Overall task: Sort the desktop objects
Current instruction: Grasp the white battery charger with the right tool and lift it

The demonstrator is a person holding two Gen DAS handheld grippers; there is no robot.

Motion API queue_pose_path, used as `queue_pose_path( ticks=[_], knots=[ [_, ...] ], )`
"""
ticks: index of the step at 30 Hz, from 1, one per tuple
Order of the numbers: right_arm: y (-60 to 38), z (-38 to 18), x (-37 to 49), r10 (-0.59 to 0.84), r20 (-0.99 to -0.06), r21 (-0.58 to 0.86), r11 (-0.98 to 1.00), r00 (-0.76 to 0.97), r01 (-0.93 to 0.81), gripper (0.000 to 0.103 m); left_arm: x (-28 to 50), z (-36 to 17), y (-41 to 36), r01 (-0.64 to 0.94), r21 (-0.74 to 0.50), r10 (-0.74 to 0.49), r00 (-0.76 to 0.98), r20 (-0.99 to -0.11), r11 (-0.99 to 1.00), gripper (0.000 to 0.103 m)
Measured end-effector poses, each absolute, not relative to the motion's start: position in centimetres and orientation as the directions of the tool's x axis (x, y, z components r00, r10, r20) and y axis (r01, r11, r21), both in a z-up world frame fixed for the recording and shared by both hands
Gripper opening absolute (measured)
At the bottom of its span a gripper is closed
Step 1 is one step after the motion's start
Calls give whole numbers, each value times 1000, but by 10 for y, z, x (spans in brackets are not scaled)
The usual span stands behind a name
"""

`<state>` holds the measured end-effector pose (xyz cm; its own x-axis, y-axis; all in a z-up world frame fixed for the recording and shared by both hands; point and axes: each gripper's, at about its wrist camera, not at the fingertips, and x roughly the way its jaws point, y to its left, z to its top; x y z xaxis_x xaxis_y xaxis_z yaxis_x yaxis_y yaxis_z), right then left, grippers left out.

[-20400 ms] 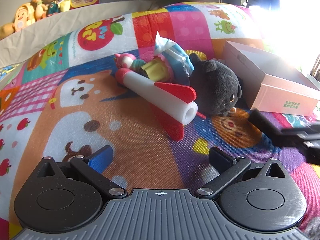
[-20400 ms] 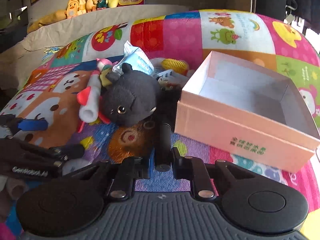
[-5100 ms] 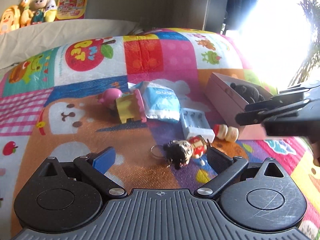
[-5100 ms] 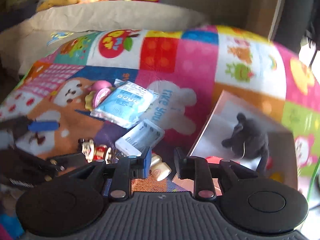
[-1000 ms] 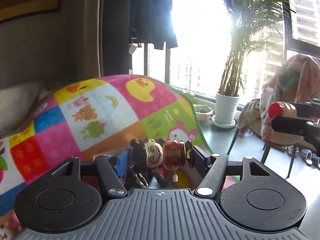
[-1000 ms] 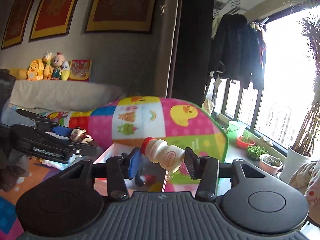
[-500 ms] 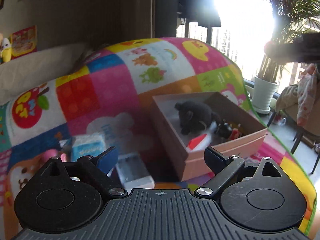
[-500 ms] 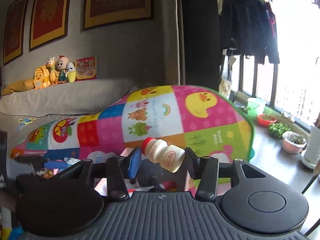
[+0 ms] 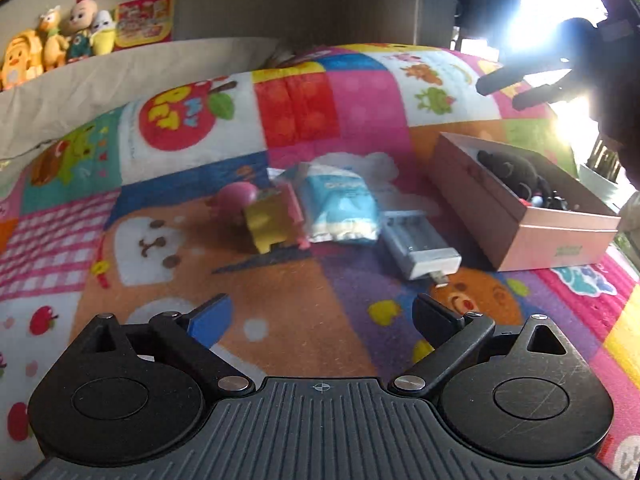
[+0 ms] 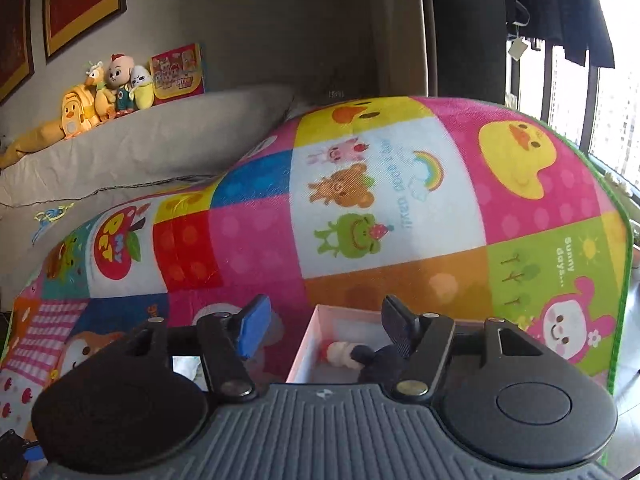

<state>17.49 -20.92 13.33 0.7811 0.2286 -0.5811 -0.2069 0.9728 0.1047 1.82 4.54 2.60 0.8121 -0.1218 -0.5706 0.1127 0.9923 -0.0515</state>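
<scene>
My left gripper (image 9: 322, 312) is open and empty above the colourful mat. Ahead of it lie a grey battery charger (image 9: 420, 244), a blue-white packet (image 9: 340, 208) and a pink-and-yellow toy (image 9: 264, 216). The pink box (image 9: 516, 232) at the right holds the black plush (image 9: 508, 168). My right gripper (image 10: 326, 328) is open and empty above the same box (image 10: 304, 352); the small bottle (image 10: 340, 354) with a red cap lies inside it beside the dark plush (image 10: 376, 360). The right gripper also shows in the left wrist view (image 9: 520, 88), high over the box.
The play mat (image 9: 180, 264) covers the surface. A grey cushion (image 10: 140, 148) with stuffed toys (image 10: 104, 96) runs along the back wall. The mat's edge (image 10: 624, 280) drops off at the right toward the window.
My right gripper has opened and let the small bottle drop into the box. My left gripper, empty since half a second ago, has swung left toward the items on the mat.
</scene>
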Motion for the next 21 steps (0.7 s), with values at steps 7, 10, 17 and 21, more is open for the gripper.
queue_pose_path(
  ticks=[7,10,17,21],
  knots=[
    [-145,95,108,341,-619,35,912,707,-408,47,10,18,72,-25,-35,2,836,-548,999,100],
    [-120,71,83,373,-633,19,884,678,-468,50,11,16,83,-62,-97,-2,833,-554,993,100],
    [-95,19,85,227,-661,-43,940,716,-338,68,9,15,83,-64,-96,0,834,-551,993,101],
    [-97,12,90,212,-674,-47,943,707,-328,50,10,14,84,-69,-102,0,830,-558,992,101]
  ],
)
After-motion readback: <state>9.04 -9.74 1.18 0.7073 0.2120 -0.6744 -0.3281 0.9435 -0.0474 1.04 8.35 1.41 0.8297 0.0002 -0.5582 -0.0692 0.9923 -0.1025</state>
